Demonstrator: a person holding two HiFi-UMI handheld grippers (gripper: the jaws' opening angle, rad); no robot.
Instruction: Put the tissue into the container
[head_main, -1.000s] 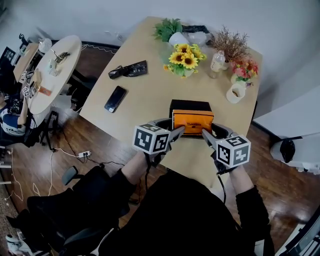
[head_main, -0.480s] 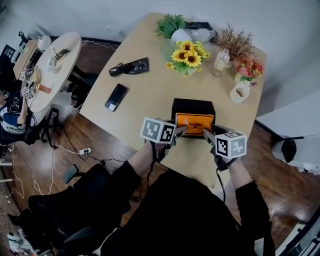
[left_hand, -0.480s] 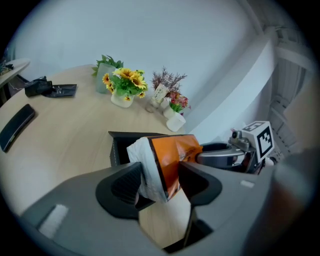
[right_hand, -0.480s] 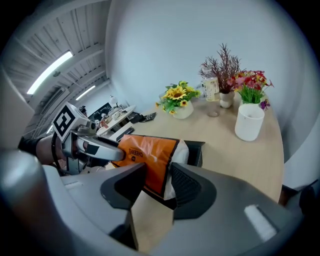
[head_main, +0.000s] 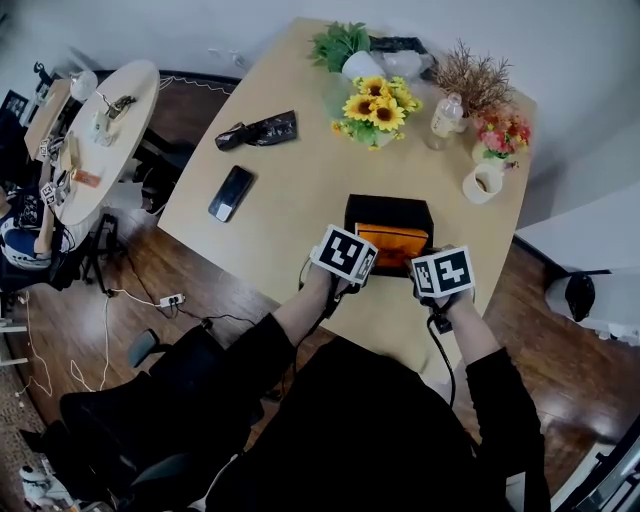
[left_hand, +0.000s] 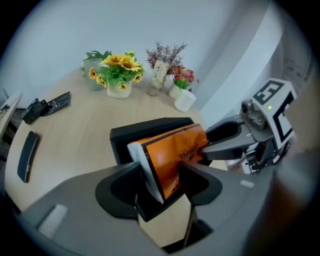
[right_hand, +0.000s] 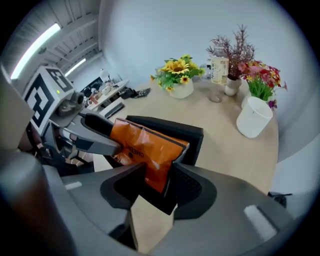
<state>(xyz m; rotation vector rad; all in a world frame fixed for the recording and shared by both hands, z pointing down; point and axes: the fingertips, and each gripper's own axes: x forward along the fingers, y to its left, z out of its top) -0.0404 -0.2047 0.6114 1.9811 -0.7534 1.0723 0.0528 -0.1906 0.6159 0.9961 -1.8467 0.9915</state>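
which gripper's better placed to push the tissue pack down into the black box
Left, marginally: the left gripper holds the whole end of the tissue pack, the right gripper seems to pinch just a corner above the black box.

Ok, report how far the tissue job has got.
Done: the tissue pack is off the table, one end clamped in the left claw, the other in the right claw. In hand: it is held tilted at the container's open top. Left: lower it inside and let go.
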